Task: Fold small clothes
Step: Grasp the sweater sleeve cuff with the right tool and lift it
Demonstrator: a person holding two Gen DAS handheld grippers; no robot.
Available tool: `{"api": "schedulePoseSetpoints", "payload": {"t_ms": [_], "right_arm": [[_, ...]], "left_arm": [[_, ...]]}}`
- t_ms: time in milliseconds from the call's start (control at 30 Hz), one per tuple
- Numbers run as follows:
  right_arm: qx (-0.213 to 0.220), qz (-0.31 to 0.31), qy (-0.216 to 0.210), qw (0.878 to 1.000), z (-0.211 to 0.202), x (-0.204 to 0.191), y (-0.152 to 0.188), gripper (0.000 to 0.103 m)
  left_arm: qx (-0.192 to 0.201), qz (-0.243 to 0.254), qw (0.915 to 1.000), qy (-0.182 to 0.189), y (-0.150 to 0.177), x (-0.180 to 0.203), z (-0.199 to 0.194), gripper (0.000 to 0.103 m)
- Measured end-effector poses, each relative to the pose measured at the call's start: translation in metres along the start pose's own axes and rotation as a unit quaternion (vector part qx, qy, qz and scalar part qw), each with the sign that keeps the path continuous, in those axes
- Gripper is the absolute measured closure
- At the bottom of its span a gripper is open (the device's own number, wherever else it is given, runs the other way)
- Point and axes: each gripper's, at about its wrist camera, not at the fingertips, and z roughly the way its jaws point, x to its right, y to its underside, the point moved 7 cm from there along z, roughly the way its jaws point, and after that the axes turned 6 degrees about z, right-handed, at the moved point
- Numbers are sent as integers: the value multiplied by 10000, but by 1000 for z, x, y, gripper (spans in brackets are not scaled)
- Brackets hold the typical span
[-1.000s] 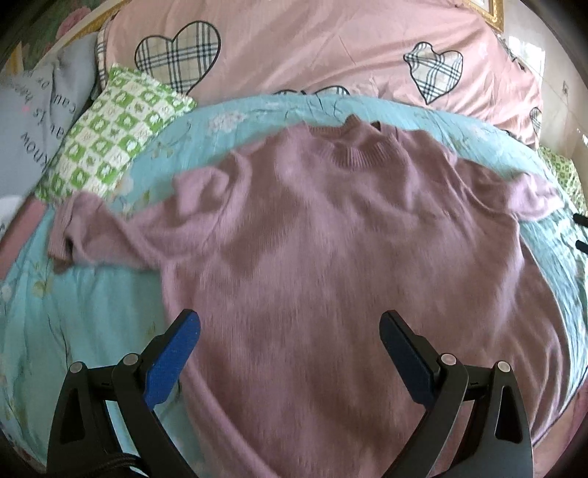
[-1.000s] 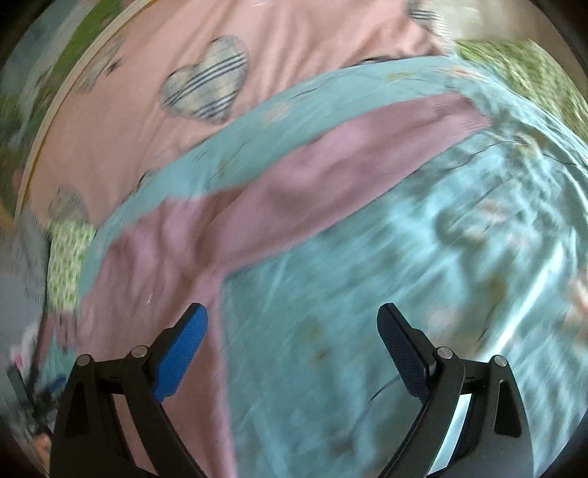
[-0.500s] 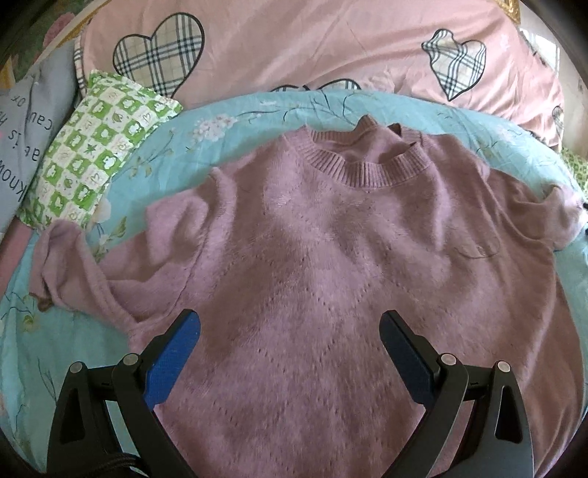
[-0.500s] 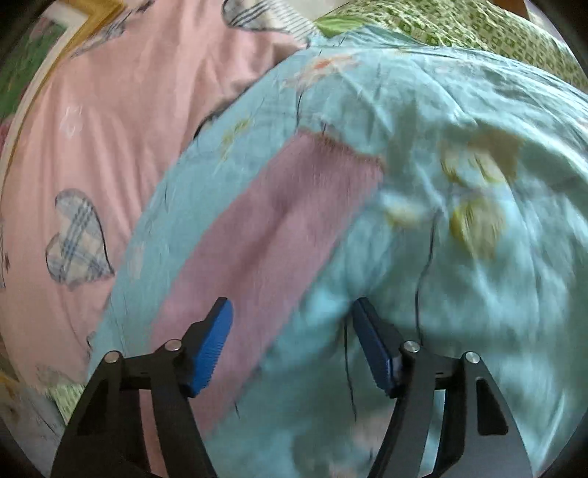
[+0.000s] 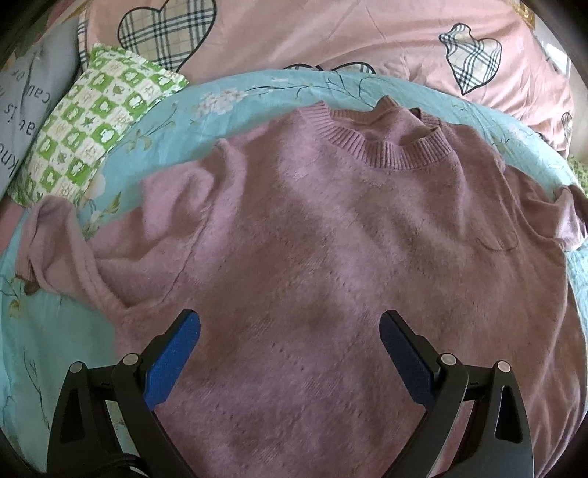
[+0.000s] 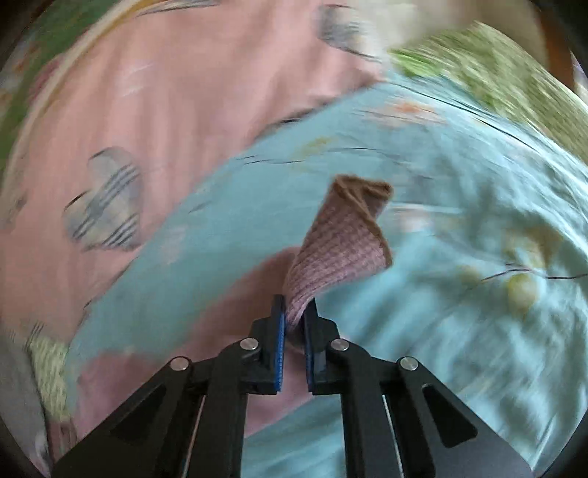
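A mauve knit sweater point(image 5: 330, 235) lies front up on a turquoise floral bedsheet point(image 5: 235, 95), ribbed collar point(image 5: 386, 150) at the far side. Its left sleeve point(image 5: 62, 250) lies crumpled at the left. My left gripper point(image 5: 290, 342) is open and empty, hovering over the sweater's lower body. My right gripper point(image 6: 294, 312) is shut on the ribbed cuff point(image 6: 341, 242) of the sweater's right sleeve and holds it lifted above the sheet point(image 6: 459, 275); the cuff stands up between the jaws. The lifted sleeve end shows at the right edge of the left wrist view point(image 5: 567, 220).
A pink duvet with plaid hearts point(image 5: 294, 33) lies along the far side. A green-and-white checked pillow point(image 5: 88, 125) and a grey printed pillow point(image 5: 25, 99) are at the far left. Green checked fabric point(image 6: 496, 81) lies beyond the sheet in the right wrist view.
My right gripper moved onto the right sleeve's cuff, closed on it and lifted it. My left gripper moved closer over the sweater body and stayed open.
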Motion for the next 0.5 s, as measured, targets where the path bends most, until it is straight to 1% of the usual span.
{"api": "schedulePoseSetpoints", "payload": {"t_ms": [100, 200, 300, 333, 400, 433, 500], "right_arm": [[-299, -517, -580, 9965, -8, -70, 31, 93], [-653, -910, -1184, 9866, -8, -140, 70, 94], [-1112, -1156, -1732, 9717, -1, -203, 117, 94], [-1230, -1200, -1842, 9678, 2, -217, 130, 93], [-1618, -1250, -2130, 9554, 14, -255, 167, 93], [-1728, -1267, -2194, 9518, 18, -266, 180, 93], [-2018, -1322, -2379, 9409, 28, -295, 214, 94]], "left_arm": [[-46, -73, 10000, 41, 9, -7, -4, 4], [-117, -195, 9997, 126, 21, -18, -8, 4], [-88, -395, 9990, 166, 31, -32, -15, 4], [-52, -477, 9986, 205, 33, -37, -19, 4], [14, -646, 9974, 313, 37, -48, -26, 4], [66, -714, 9968, 367, 39, -53, -31, 4], [122, -812, 9957, 433, 43, -62, -38, 4]]}}
